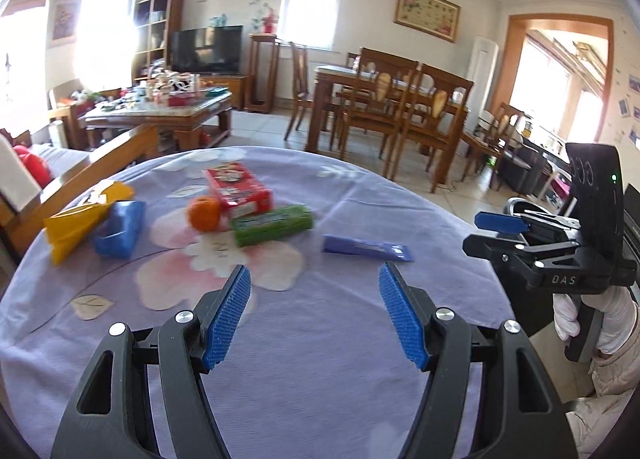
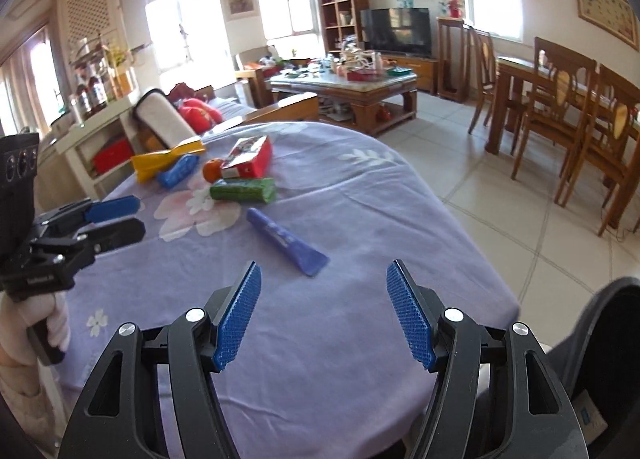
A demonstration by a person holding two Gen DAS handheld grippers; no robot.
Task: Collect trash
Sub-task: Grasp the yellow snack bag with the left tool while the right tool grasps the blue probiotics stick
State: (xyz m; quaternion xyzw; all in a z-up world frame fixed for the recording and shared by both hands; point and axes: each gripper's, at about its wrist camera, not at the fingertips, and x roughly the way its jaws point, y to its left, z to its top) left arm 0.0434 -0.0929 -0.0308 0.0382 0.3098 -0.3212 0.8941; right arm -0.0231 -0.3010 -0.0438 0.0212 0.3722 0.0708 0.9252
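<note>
Right wrist view: my right tool (image 2: 324, 311) gapes empty; the purple tube (image 2: 286, 241) just ahead could slide on the tabletop (image 2: 360, 199).

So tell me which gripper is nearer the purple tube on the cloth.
Right, I'd judge. The right gripper is just short of the purple tube, which lies ahead of its open jaws. The left gripper sits off to one side, slightly farther back.

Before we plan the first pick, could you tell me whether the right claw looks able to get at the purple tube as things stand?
Probably yes. The right claw is open and empty, and the purple tube lies alone on the tablecloth just ahead of it, apart from the green packet, with nothing between.
</note>
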